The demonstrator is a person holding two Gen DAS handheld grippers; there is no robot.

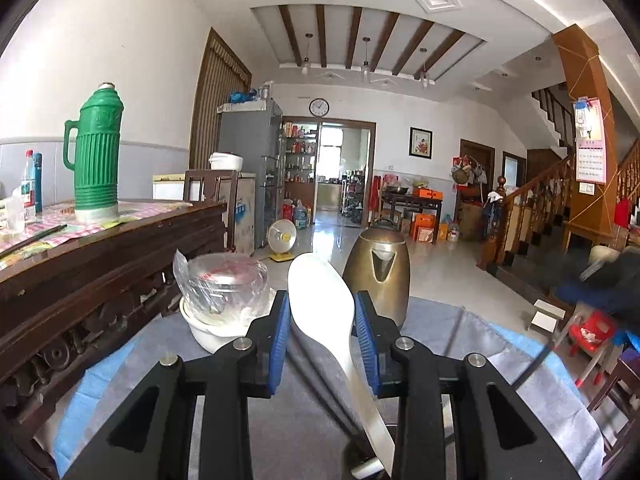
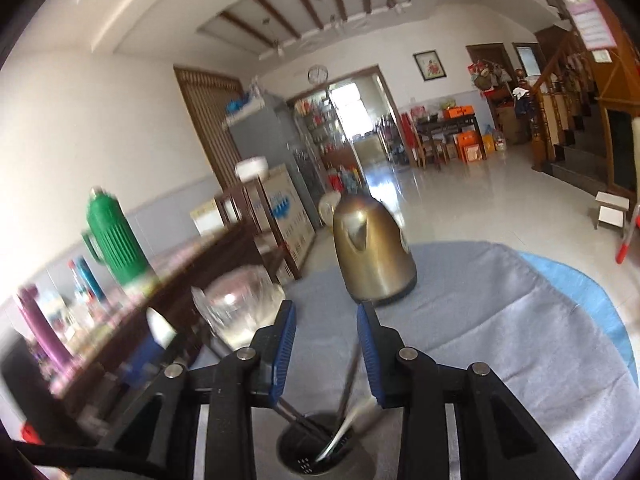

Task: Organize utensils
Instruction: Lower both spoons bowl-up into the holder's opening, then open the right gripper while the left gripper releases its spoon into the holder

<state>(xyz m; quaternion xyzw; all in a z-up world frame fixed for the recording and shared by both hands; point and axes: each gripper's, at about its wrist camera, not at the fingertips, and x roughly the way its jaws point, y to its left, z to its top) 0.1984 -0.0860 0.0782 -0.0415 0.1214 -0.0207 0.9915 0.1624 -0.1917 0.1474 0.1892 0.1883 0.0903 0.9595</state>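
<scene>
Left tool (image 1: 322, 332) clamps one white spoon (image 1: 320, 304); right tool (image 2: 326, 340) parted, empty.

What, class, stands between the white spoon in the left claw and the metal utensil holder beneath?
Nothing visible. The white spoon slants down towards the utensil holder; only dark chopsticks already standing inside crowd its mouth, one rising between the pads of the right claw.

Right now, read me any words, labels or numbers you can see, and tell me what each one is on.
Nothing reads clearly enough to quote.
Wall calendar: print too small.
Wall clock: numerals too small.
Plastic bag over the bowl: red print, blurred.
Bottle on the sideboard: label unreadable.
White-and-blue cabinet: blue marking, motion-blurred.
</scene>
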